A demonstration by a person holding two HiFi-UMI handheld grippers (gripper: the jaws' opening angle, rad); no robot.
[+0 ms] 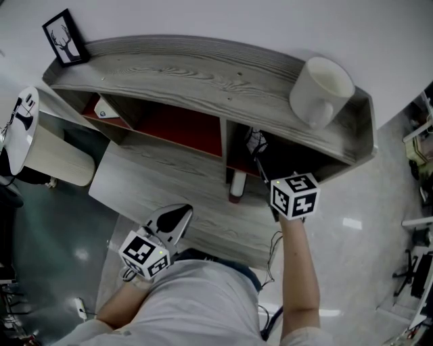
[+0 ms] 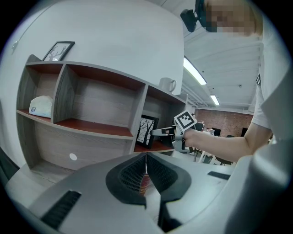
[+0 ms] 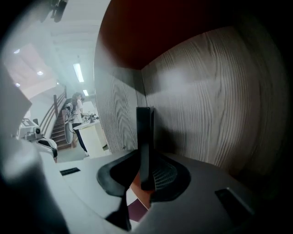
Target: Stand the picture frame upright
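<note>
Right gripper (image 3: 145,176) clamped on picture frame (image 3: 144,132); left gripper (image 2: 146,169) closed, empty.
Two frames: second frame (image 1: 65,37) upper left on shelf (image 1: 189,71); one mug (image 1: 321,88) upper right.

A grey wood shelf (image 1: 203,74) with red boards inside stands against a white wall (image 1: 223,17). The floor (image 1: 379,230) is pale and glossy, catching reflections. Strip lights (image 2: 194,73) run along the ceiling. A brick wall (image 2: 229,124) shows far off, and stairs (image 3: 57,130) rise beyond.
</note>
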